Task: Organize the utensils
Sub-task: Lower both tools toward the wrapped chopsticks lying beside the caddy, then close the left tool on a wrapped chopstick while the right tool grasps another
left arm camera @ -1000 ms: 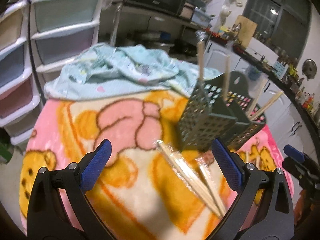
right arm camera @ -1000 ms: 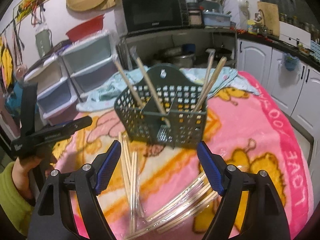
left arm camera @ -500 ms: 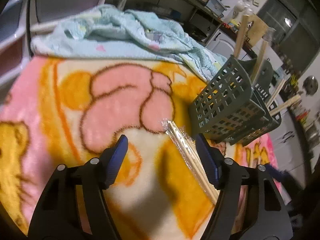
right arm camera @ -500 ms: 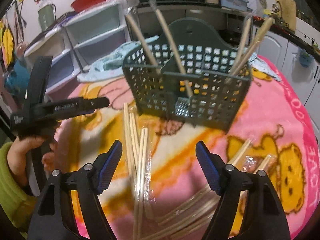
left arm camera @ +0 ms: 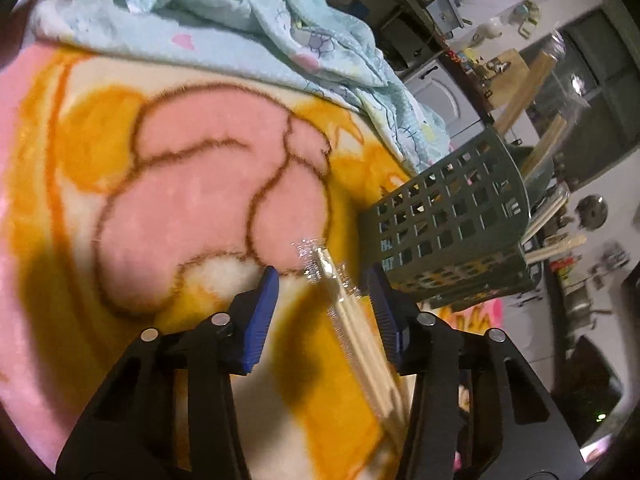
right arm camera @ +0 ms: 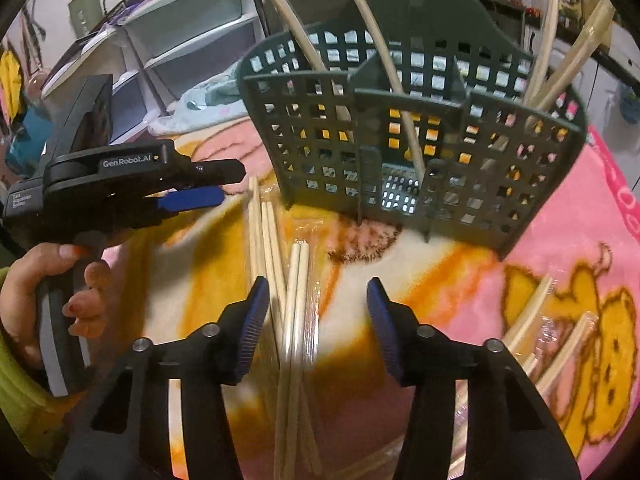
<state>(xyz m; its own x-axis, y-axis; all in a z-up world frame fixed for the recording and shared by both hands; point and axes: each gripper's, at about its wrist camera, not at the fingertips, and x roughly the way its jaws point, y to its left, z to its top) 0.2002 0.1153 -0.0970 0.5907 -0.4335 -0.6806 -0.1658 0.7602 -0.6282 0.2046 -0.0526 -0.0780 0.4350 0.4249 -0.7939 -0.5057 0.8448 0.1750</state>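
- A dark green basket with a grid of holes is stood on a pink and orange cartoon blanket; it serves as the landmark here.
- Several chopsticks are leaned upright in the basket's compartments, some toward its left side and some at its right end.
- In front of the basket, to its left, a wrapped pair of chopsticks is laid flat on the blanket, with more loose sticks just beside it, nearer the basket's left corner.
- To the front right of the basket, further wrapped chopsticks are seen lying on the blanket.
- The right gripper is held low in front of the basket; its blue pads have just been closing in, with the wrapped pair between them, yet a gap is seen on each side and nothing is pinched.
- The left gripper is held by a hand left of the basket; its pads have also just been closing, and a clear-wrapped pair of chopsticks is lying between them, close to the right-hand pad, but contact cannot be told.
- Behind the basket, a crumpled light blue cloth is piled on the blanket.
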